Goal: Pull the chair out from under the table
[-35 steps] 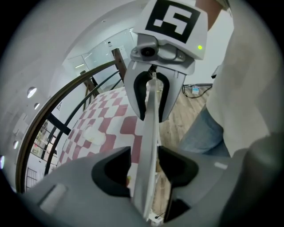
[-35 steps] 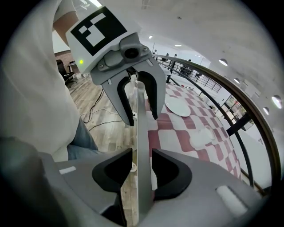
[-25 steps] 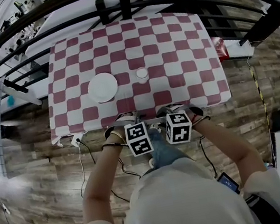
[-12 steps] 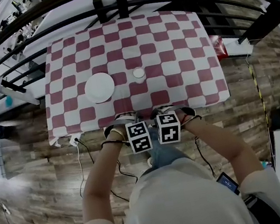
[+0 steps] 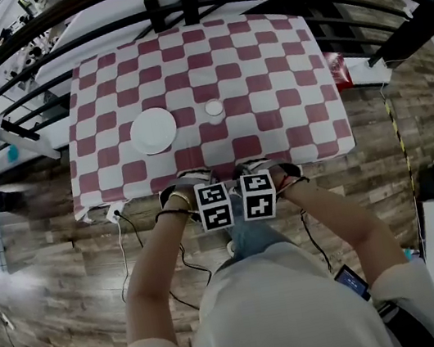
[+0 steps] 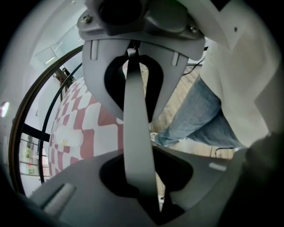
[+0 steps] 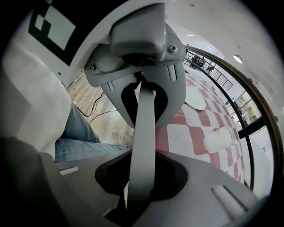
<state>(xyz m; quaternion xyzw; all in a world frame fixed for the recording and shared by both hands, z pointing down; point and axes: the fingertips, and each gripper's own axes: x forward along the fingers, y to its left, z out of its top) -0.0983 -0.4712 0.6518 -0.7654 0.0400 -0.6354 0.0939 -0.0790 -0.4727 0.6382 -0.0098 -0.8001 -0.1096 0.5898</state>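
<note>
The chair back (image 6: 136, 111) stands tucked at the table's (image 5: 291, 72) near edge. The left hand-held gripper (image 6: 140, 148) and right hand-held gripper (image 7: 142, 153), jaws just closing, clamp it; best pull both evenly nearward.

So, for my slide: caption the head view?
Left hand and right hand at a checked table's near edge; plate and cup beyond.

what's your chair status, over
Grippers: left gripper and right gripper jaws just closed onto chair's gray top rail. Rest of chair out of sight under checkered table. Person's jeans leg close behind; may crowd pull.
</note>
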